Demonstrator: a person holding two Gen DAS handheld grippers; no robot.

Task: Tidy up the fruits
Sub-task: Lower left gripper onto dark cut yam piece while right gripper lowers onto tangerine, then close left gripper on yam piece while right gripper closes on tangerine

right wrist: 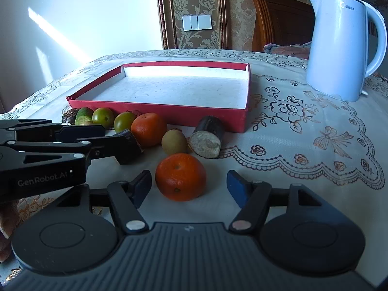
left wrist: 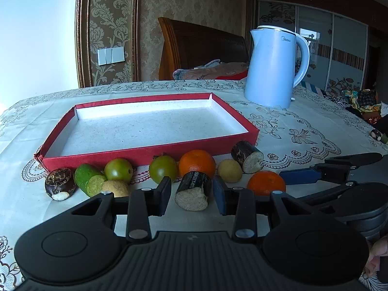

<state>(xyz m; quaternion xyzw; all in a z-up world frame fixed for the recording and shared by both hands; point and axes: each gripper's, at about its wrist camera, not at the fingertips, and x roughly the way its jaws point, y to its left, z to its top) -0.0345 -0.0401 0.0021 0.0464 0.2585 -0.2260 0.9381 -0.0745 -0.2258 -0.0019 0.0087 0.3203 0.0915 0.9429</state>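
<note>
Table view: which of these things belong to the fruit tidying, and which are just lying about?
Job: red tray, oranges, round green fruits, dark cane pieces, cut green fruit, tan fruits, dark round fruit.
Lying about: blue kettle, tablecloth.

Fruits in a row before empty red tray [left wrist: 150, 154], sugarcane piece [left wrist: 194, 190] nearest, oranges [left wrist: 197, 163] beside

I see kettle [right wrist: 339, 48] handle cut by right edge, small dark piece [left wrist: 376, 134] at table border too small to name, cane piece [right wrist: 127, 149] half hidden behind left gripper [right wrist: 106, 143], contact there I cannot judge
</note>
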